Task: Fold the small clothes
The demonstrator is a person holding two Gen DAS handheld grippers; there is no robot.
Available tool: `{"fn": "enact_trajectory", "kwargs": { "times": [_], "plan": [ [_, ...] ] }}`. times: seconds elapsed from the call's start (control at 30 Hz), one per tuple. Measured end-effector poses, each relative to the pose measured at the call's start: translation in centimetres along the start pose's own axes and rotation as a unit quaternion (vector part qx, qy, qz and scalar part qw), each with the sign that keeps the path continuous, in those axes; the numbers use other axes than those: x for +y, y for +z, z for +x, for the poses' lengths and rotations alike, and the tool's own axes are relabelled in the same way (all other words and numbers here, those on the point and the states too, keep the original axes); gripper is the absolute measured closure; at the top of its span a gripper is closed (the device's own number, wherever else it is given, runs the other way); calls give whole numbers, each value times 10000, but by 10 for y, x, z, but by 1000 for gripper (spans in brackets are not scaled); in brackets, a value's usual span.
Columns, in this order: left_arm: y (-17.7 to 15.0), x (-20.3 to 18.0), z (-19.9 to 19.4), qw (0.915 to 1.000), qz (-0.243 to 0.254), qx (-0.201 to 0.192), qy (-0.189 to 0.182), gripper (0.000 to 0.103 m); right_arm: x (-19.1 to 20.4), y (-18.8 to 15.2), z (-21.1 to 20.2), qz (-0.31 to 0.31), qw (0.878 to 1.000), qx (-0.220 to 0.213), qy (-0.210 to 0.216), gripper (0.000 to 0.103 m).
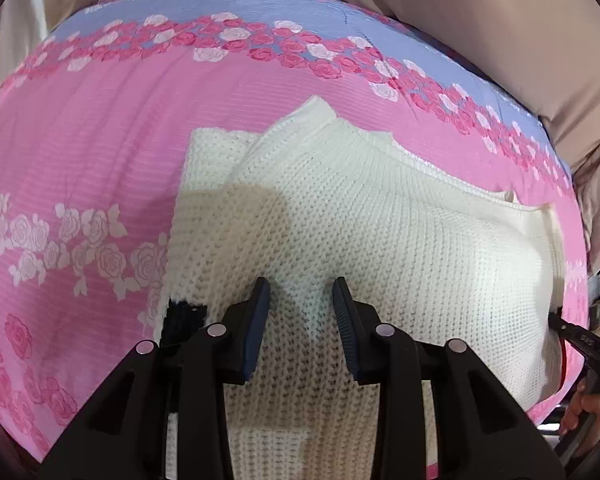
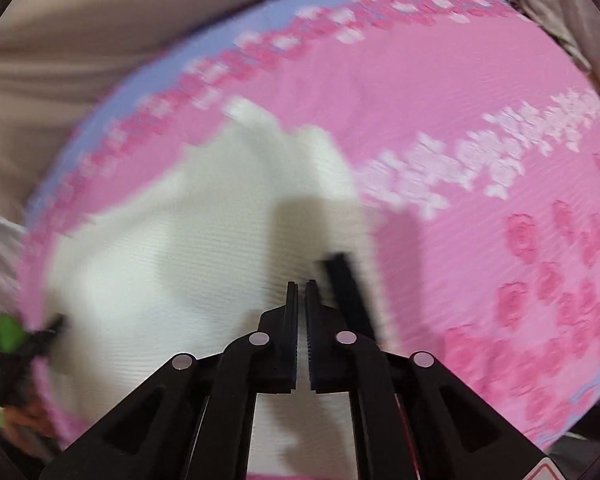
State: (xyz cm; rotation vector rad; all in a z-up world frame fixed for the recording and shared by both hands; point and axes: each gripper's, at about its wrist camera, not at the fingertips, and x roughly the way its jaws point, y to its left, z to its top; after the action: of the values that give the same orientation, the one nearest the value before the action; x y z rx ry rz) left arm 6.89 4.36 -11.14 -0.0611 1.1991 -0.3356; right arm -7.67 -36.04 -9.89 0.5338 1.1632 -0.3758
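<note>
A cream knitted sweater (image 1: 360, 216) lies partly folded on a pink floral bedspread (image 1: 80, 152). A black trim patch (image 1: 182, 318) shows at its near left edge. My left gripper (image 1: 302, 294) is open just above the sweater's near part, holding nothing. The other gripper shows at the sweater's right edge (image 1: 572, 332). In the blurred right wrist view the sweater (image 2: 180, 240) fills the lower left, with the black trim (image 2: 346, 284) beside my right gripper (image 2: 302, 288), whose jaws stand almost closed with nothing visible between them.
Beige bedding (image 1: 480, 8) lies beyond the bedspread's blue rose border (image 1: 260, 36). A hand (image 1: 588, 408) shows at the right edge. A green object (image 2: 0, 340) sits at the left edge of the right wrist view.
</note>
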Motion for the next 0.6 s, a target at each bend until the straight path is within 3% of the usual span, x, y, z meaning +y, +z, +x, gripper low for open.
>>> {"fn": "enact_trajectory", "kwargs": {
  "times": [0.1,0.2,0.4,0.53,0.6],
  "plan": [
    [1,8,-15,9997,-217,-108,-17,70,-14,0,-4,508,9981,-43,334,103],
    [0,31,-33,9981,-567,-257,-28,71,8,6,-31,305,9979,-269,504,97],
    [-16,78,-38,9930,-1130,-128,304,63,112,12,-42,-946,9879,-112,1221,97],
    [-24,88,-47,9893,-1437,-137,-191,61,184,7,-12,-1580,9781,187,1343,97],
    [-27,84,-50,9896,-1398,-138,-323,50,208,6,6,-1845,9749,358,1190,97]
  ]
}}
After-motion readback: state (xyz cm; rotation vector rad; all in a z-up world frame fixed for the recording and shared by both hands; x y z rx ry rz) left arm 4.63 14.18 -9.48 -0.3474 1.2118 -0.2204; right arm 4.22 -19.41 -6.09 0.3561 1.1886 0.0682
